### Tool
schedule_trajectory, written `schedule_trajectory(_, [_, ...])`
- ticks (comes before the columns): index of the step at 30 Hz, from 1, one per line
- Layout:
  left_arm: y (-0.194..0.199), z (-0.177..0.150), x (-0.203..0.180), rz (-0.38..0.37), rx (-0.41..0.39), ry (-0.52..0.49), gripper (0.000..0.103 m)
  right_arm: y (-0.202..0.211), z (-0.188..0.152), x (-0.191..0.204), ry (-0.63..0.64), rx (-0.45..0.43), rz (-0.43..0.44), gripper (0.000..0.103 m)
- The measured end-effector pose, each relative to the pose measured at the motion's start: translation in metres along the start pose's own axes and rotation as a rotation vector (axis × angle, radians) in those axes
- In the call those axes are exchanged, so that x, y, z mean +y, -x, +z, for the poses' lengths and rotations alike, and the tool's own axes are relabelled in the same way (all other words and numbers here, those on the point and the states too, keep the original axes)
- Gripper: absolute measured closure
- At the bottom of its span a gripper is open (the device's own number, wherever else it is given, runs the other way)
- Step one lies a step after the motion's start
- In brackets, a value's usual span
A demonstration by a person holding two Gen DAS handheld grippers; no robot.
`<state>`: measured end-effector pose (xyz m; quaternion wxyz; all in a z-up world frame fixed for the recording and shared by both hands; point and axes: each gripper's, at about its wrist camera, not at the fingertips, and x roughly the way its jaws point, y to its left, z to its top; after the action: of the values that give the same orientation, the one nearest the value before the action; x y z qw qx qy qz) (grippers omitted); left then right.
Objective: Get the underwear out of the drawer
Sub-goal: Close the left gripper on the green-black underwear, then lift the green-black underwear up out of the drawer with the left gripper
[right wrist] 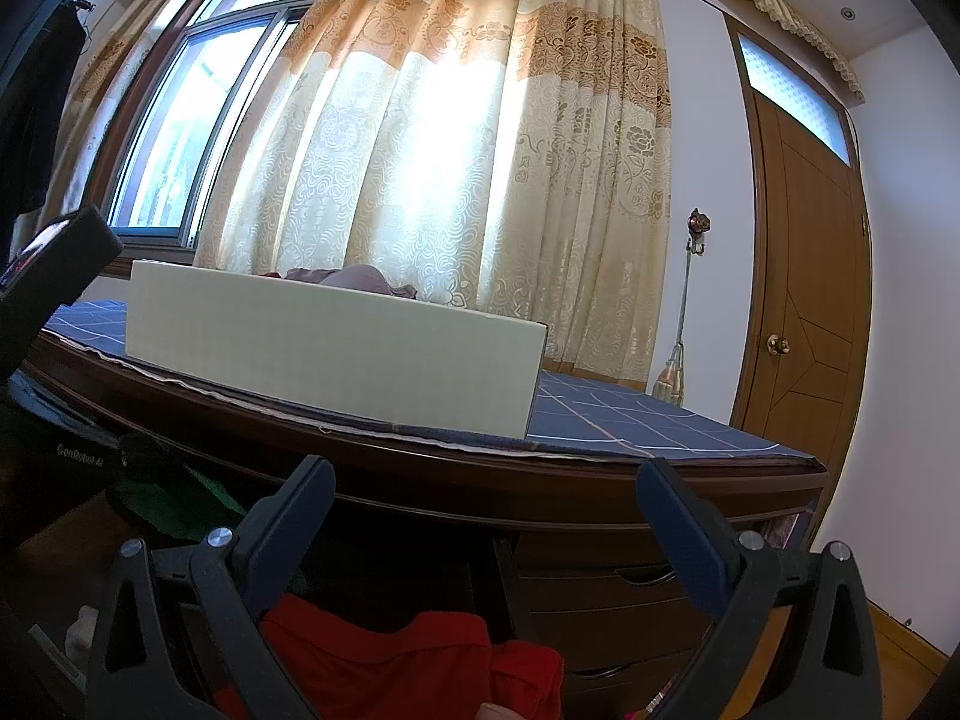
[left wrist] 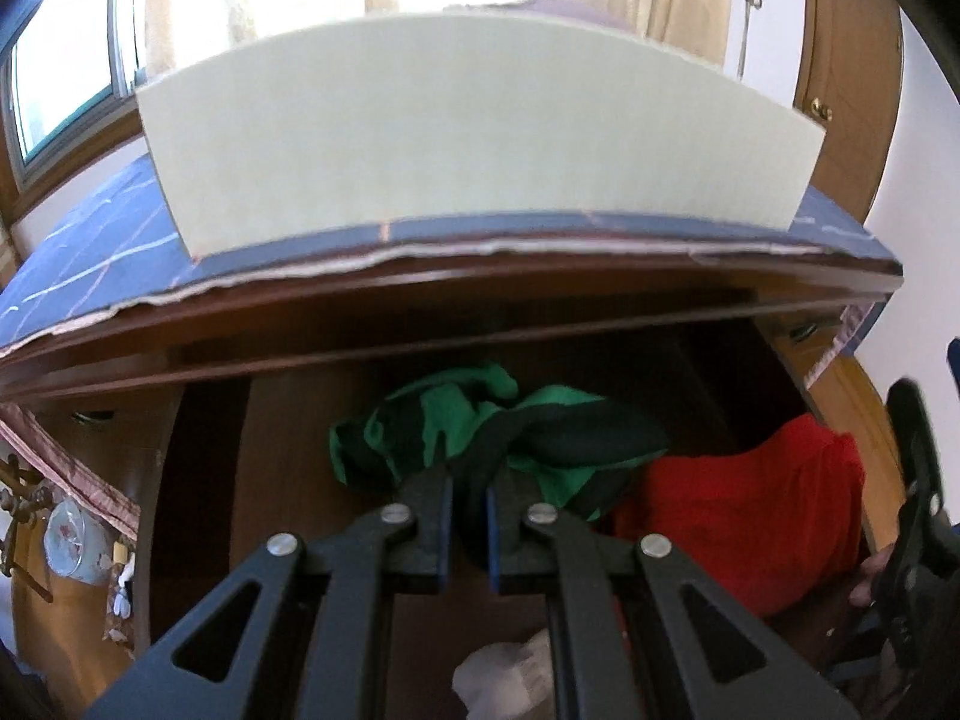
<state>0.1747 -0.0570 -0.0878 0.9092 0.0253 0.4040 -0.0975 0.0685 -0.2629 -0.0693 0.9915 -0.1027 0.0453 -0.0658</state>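
**Green underwear pinched, lifting clear of the drawer**

While my left gripper (left wrist: 468,498) has its jaws nearly shut on a bunched fold of the green-and-black underwear (left wrist: 480,426), I judge the sound move is a slow, straight lift, so the soft, crumpled knit does not snag the drawer (left wrist: 288,438) or slip from the blue pads. The garment hangs over the open wooden drawer, just below the dark lacquered desk edge (left wrist: 420,324). Right of it lies a red garment (left wrist: 738,504), matte and slumped. Further right, my right gripper (right wrist: 486,516) stands wide open, holding nothing, above that red cloth, facing the stiff, pale, straight-sided cardboard box (right wrist: 330,348) on the checked blue cloth (right wrist: 630,414).
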Motion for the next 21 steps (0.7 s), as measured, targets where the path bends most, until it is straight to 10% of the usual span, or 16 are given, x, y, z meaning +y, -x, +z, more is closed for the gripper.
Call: schedule_trajectory(21, [0.044,0.004,0.000,0.013,-0.148,0.019,0.098,0.001,0.000,0.001,0.003,-0.003,0.002,0.001])
